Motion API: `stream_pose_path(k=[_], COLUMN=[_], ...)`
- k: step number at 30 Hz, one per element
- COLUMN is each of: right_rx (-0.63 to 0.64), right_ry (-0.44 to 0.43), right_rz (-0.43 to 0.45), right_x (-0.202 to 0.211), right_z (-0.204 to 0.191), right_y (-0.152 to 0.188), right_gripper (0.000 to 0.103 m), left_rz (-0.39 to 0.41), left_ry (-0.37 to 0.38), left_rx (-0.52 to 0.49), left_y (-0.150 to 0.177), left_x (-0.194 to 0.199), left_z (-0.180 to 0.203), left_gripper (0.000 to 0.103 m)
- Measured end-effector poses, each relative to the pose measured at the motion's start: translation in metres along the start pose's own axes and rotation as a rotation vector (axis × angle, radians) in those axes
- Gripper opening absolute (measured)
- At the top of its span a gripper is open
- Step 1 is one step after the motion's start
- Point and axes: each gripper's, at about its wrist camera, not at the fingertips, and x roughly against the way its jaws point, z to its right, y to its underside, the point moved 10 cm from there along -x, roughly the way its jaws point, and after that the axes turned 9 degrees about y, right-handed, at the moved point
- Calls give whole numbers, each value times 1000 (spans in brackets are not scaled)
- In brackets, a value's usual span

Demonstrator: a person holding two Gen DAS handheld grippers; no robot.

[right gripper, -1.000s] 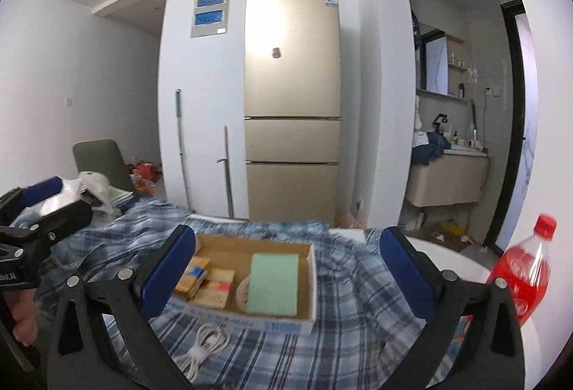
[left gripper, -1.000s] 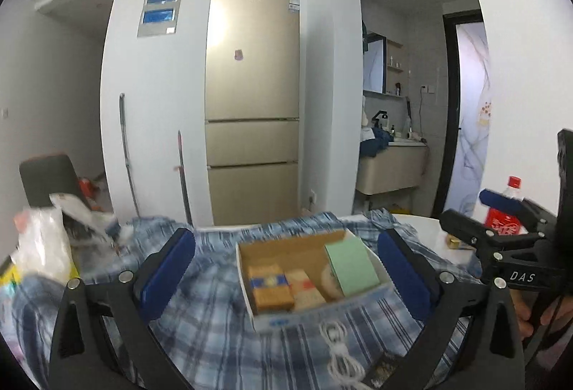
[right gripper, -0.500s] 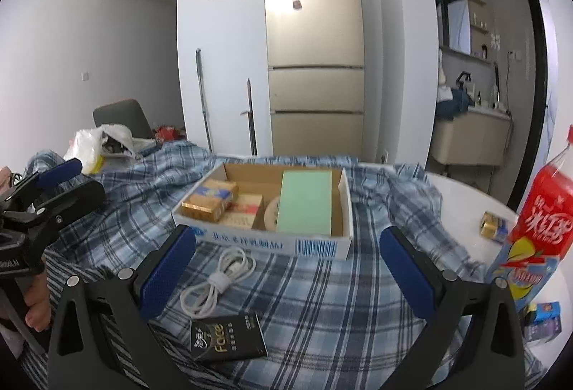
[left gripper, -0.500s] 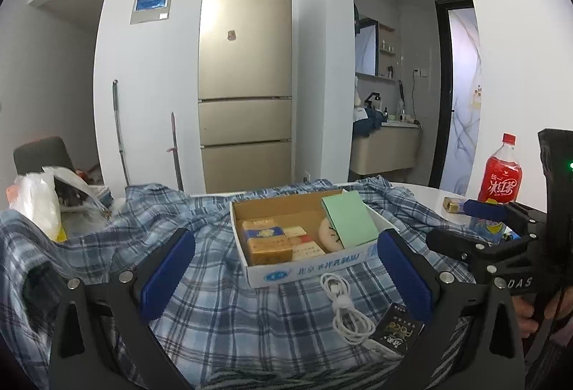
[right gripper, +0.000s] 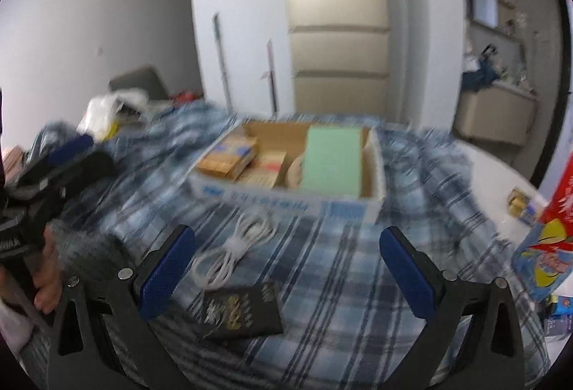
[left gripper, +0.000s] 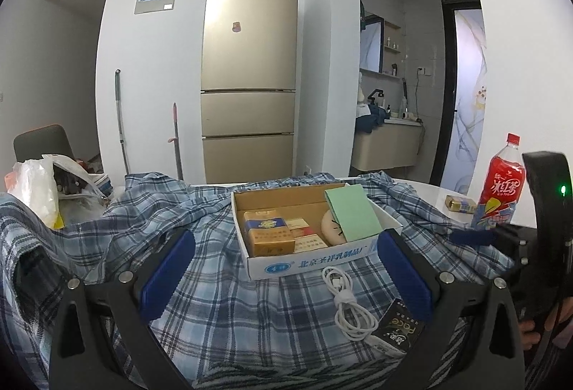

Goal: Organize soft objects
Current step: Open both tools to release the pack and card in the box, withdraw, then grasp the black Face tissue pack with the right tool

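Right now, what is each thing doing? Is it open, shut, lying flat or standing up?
Left gripper: fingers open, holding nothing.
Right gripper: fingers open, holding nothing.
Plaid shirt: spread out, rumpled.
Cardboard box: open, on the shirt.
White cable: coiled, lying on the shirt.
Red bottle: upright, capped.
Fridge: shut.

Blurred plaid cloth (right gripper: 358, 268) under cardboard box (right gripper: 286, 196)

Lived-in home, tall gold fridge (left gripper: 249, 82) against the white wall, mop (left gripper: 121, 119) leaning beside it, bathroom vanity (left gripper: 388, 146) through the archway, table (left gripper: 426, 191) draped with plaid cloth (left gripper: 222, 311)
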Motion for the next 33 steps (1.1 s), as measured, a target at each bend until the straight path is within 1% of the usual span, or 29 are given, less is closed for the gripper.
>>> stream_pose_path(k=[2, 6, 9, 11, 16, 20, 24, 26, 28, 32, 33], right_rx=[30, 89, 114, 132, 173, 174, 163, 168, 169, 164, 162], right_ry=[-18, -30, -56, -59, -70, -75, -82, -83, -76, -73, -70], right_rz=[-53, -128, -207, -248, -310, -363, -378, -379, -385, -382, -378], right_x=[-5, -13, -22, -28, -37, -45, -46, -45, -46, -46, -46], right_z=[-8, -21, -27, -30, -37, -38, -36, -36, -35, -34, -33], right_y=[9, 24, 39, 47, 60, 69, 71, 72, 72, 71, 70], right_gripper=[103, 103, 102, 98, 93, 91, 90, 86, 77, 73, 69], left_rz=[-20, -100, -158, -190, -259, -267, -266, -269, -272, -272, -273], left_ry=[7, 48, 38, 23, 3, 9, 5, 5, 5, 4, 4], left_rx=[0, 7, 4, 10, 72, 92, 75, 75, 79, 76, 74], left_y=[2, 12, 21, 26, 39, 41, 40, 40, 41, 41, 41], left_x=[-3, -13, -20, -25, -35, -37, -36, -36, -37, -37, -37], left_z=[0, 4, 5, 3, -10, -14, -11, -10, -11, -11, -11], left_gripper=[103, 103, 103, 103, 103, 103, 103, 103, 103, 103, 103])
